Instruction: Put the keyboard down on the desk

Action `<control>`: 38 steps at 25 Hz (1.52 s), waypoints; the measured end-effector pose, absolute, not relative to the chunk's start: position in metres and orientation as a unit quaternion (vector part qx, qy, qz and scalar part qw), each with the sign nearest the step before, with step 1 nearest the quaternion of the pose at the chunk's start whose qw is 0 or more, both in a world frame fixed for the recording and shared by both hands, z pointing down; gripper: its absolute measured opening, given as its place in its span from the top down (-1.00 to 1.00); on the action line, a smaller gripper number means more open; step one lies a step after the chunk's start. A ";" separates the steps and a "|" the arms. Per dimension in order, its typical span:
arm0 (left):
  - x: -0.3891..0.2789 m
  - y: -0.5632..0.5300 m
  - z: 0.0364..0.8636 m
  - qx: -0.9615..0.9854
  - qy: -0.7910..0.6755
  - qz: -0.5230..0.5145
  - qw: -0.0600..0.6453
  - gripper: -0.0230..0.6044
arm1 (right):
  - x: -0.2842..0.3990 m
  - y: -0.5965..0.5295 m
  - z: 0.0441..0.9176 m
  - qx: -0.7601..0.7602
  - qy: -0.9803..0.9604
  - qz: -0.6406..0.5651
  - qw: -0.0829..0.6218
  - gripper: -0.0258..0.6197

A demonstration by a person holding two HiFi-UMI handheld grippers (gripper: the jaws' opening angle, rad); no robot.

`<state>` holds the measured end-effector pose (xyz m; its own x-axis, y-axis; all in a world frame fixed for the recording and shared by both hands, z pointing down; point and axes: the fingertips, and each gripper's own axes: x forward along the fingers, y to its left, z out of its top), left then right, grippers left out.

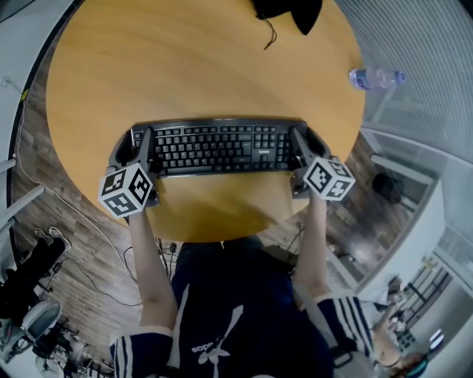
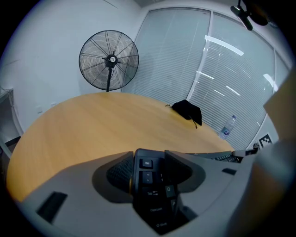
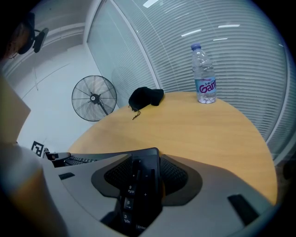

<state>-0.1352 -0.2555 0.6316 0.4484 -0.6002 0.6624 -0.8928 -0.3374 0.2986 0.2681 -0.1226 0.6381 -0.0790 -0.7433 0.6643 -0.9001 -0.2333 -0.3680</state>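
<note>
One black keyboard (image 1: 214, 146) spanning near half of the round wooden desk (image 1: 185, 59). Two grippers pinching it: left gripper (image 1: 135, 145) clamping Esc end, right gripper (image 1: 308, 142) clamping numpad end. One clear plastic bottle (image 1: 375, 77) standing at rim.

pedestal fan (image 2: 109, 60) standing | water bottle (image 3: 204, 76) upright | black pouch (image 3: 144, 97) lying

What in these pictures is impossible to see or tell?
1. Whether the keyboard rests on the desk or hangs above it: the head view looks down from above, and the gripper views show only its clamped ends.
2. What the black item is: cut off by the head view's top edge, small and dark elsewhere.
3. Base of the fan: hidden behind the desk.
</note>
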 end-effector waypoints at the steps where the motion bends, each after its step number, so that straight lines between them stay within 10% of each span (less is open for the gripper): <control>1: -0.135 -0.255 0.633 0.786 -0.475 0.225 0.326 0.26 | 0.268 -0.123 0.639 0.672 -0.612 0.406 0.096 0.38; 19: -0.124 -0.260 0.572 0.830 -0.466 0.191 0.241 0.27 | 0.275 -0.126 0.577 0.706 -0.639 0.274 0.138 0.63; 27: -0.108 -0.248 0.499 0.866 -0.453 0.135 0.164 0.88 | 0.248 -0.123 0.510 0.705 -0.666 0.222 0.098 0.88; 38: -0.124 -0.212 0.362 0.894 -0.440 0.023 0.078 0.92 | 0.186 -0.103 0.382 0.680 -0.722 0.118 0.054 0.91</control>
<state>-0.1235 -0.2123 0.3624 0.6113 -0.7838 0.1095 -0.7909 -0.6000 0.1200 0.1863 -0.1031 0.3818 -0.0698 -0.9685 0.2389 -0.9942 0.0479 -0.0962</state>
